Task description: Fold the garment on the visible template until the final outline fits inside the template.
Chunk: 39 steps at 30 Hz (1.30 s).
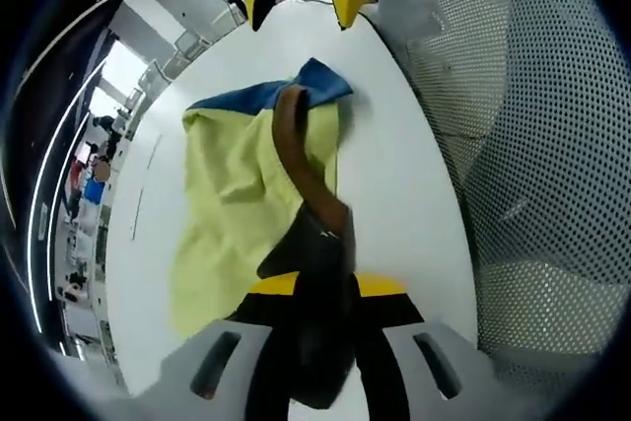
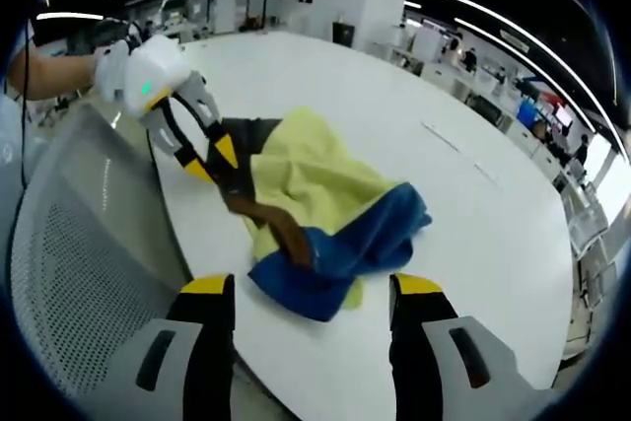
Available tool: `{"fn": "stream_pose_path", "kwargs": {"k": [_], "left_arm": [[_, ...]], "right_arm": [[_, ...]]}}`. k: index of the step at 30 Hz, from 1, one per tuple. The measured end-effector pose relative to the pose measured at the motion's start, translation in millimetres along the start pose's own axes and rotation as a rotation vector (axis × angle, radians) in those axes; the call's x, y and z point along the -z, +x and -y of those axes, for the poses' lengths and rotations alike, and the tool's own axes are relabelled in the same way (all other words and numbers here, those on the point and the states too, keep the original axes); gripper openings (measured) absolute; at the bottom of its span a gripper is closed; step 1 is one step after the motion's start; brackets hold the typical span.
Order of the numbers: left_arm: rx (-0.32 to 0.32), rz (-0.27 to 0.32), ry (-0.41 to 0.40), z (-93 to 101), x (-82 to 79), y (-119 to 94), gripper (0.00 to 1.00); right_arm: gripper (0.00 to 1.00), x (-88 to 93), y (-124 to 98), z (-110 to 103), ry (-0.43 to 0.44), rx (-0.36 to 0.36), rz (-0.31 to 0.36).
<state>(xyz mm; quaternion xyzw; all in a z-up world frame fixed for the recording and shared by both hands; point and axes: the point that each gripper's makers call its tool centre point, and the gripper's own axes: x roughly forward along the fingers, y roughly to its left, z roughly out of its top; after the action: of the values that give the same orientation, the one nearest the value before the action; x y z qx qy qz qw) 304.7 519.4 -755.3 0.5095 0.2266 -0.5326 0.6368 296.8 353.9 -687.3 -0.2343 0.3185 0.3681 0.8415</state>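
left gripper (image 1: 317, 288): light grey body with two slanted dark slots; black jaws with yellow pads near the tips
left gripper from the right gripper view (image 2: 212, 160): white rounded housing with a small green light; black and yellow fingers
right gripper (image 2: 314, 303): grey body with dark slots; black jaws, yellow-capped
hand (image 2: 116, 68): white glove

Under your tongs the garment (image 2: 320, 189) reads as soft, matt woven cloth: pale yellow for the most part, with a blue panel (image 2: 360, 239) of the same dull finish and a brown strap (image 1: 296, 150) that looks smoother and slightly stiffer. The bench (image 2: 473, 204) you work on is a smooth white surface with a faint sheen. Beside it, the chair back (image 1: 532, 96) is grey perforated mesh. Your left tongs (image 2: 212, 160) show glossy white plastic housing with matt black and yellow tips.
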Motion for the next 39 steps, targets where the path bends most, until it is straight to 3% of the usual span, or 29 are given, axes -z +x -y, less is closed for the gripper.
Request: {"fn": "stream_pose_path", "kwargs": {"k": [7,20,23,31,37,39], "left_arm": [[-0.014,-0.032,0.057,-3.1,5.6,3,0.14],[-0.009,-0.054,0.043,-2.5,16.2,3,0.05],[-0.011,-0.036,-0.035,-3.6,17.7,3,0.00],[-0.040,0.020,-0.209,-11.3,17.2,-3,0.00],[-0.067,0.034,-0.268,-19.9,19.6,-9,0.00],[-0.084,0.060,-0.322,-24.5,16.8,-13,0.00]], "right_arm": [[0.62,0.9,0,0,0.002,-0.003,-0.004],[0.62,2.0,2,-2,0.001,-0.007,-0.009],[0.62,1.0,2,-2,-0.001,-0.008,-0.006],[0.61,3.0,0,0,-0.004,0.000,-0.009],[0.60,6.2,3,-1,-0.014,-0.003,-0.020],[0.60,6.1,3,-2,-0.013,-0.008,-0.017]]}}
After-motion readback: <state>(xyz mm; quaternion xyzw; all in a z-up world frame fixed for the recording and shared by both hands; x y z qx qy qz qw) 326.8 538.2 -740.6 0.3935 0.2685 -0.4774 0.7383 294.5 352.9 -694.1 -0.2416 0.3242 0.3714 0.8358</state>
